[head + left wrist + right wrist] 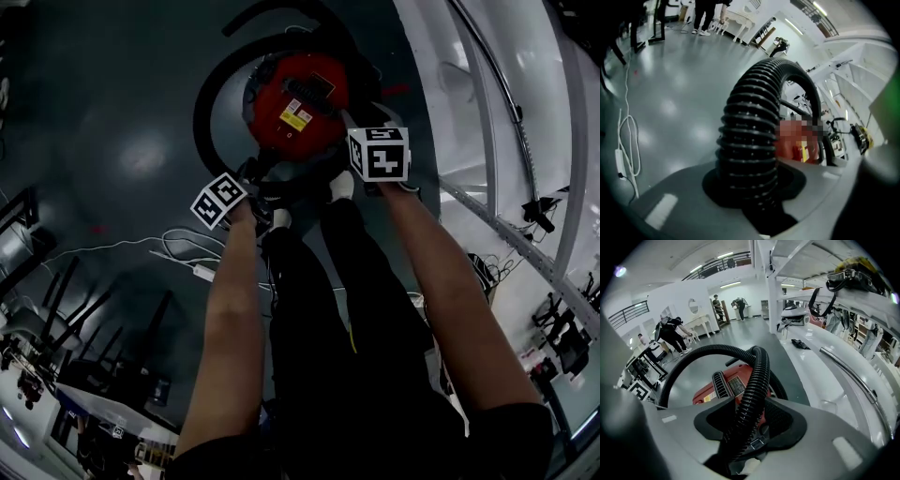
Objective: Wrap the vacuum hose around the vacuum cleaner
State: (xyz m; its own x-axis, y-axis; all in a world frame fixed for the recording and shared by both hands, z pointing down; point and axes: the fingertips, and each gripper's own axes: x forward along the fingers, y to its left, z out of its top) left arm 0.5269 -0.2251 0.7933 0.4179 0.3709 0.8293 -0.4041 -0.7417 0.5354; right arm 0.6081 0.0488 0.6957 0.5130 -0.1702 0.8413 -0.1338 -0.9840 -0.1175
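A person stands over a red vacuum cleaner [298, 101] on a glossy grey floor [131, 150], with a two-jaw tong in each hand reaching down to the machine's near side. The black ribbed vacuum hose [204, 103] loops out to the left of the cleaner and curves round its far side. The left gripper [750, 197] has its jaws drawn in narrowly on the hose, which fills the gap between the pads and arches up and away toward the cleaner. The right gripper [747, 425] stands much wider: the hose runs up between its jaws, and the mesh face of its right-hand pad shows clear of it. A white cable [178, 246] lies looped on the floor to the person's left, white racking [487, 112] runs along the right, and people [670, 331] bend over tables in the background.
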